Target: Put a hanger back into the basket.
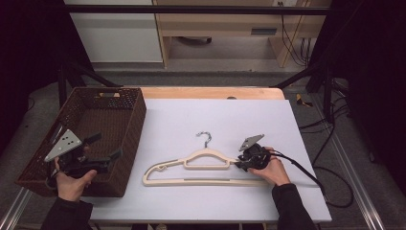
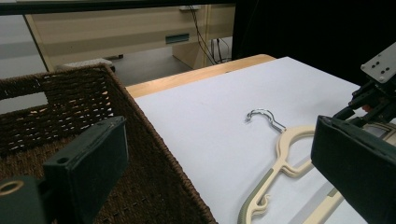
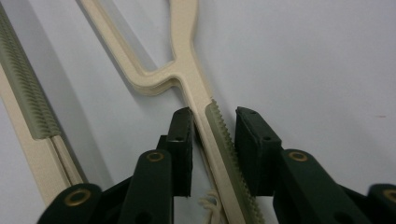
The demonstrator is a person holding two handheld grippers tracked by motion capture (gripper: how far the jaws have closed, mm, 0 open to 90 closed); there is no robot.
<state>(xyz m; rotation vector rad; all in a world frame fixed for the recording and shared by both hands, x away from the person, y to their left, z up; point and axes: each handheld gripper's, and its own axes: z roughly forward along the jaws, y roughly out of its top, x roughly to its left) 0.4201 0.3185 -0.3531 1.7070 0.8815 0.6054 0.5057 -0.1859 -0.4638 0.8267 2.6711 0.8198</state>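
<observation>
Lying flat on the table (image 1: 306, 201) right of the woven basket (image 1: 131, 139), the cream hanger (image 1: 201, 167) meets the right gripper (image 1: 241, 165) at its shoulder. The left gripper (image 2: 210, 163) waits over the basket, jaws wide apart and empty, likely readying a drop-off. The right gripper view has the jaws straddling the ribbed shoulder arm (image 3: 224, 140), narrow gaps left either side, not yet clamped.

text: none legible | labels: none | brands: none | numbers: none | signs: none | surfaces checked: all three views

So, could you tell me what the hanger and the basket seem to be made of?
Hanger: likely matte cream plastic, moulded look, with grey ridged strips, perhaps rubber, and a shiny metal hook. Basket: dark brown woven wicker or rattan, by its open weave.
</observation>
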